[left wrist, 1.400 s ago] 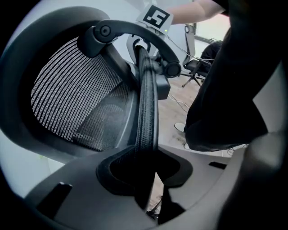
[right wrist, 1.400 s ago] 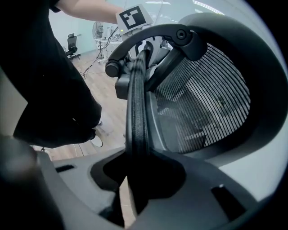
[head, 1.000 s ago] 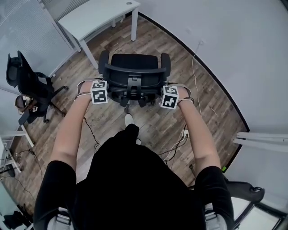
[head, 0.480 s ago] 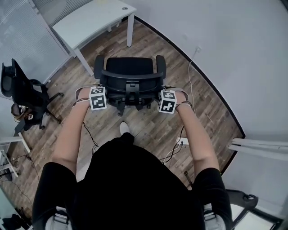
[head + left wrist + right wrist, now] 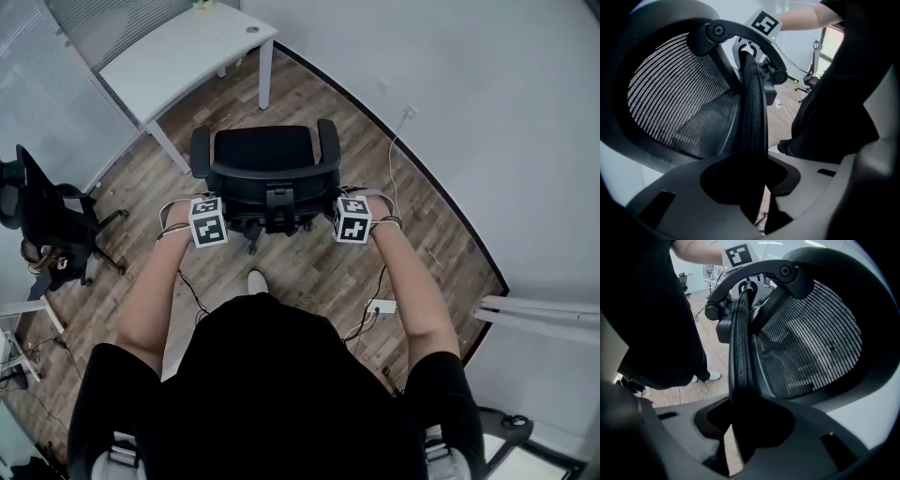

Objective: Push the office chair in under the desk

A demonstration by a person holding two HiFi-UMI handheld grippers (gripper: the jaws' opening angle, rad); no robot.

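The second black office chair stands at the left edge of the wood-plank floor, beside the slatted blinds. It is well apart from the work area.

The white rectangular desk occupies the far left corner of the floor. Its two near legs rest on the planks.

The left gripper points steeply down at the left end of the backrest of the black mesh-back office chair. In the left gripper view, the left gripper has its jaws closed on the backrest's black rim, which runs up between them. The mesh panel lies to the left of the rim.

The chair stands on the floor just in front of the desk's near right corner. Its seat faces the desk and its armrests sit on either side. It is not under the desk, and bare planks separate the two.

The right gripper points steeply down at the right end of the backrest. In the right gripper view, the right gripper has its jaws closed on the same rim, and the mesh lies to the right.

A white power strip with trailing cables lies on the floor below the right gripper. The grey wall bounds the floor's curved right edge.
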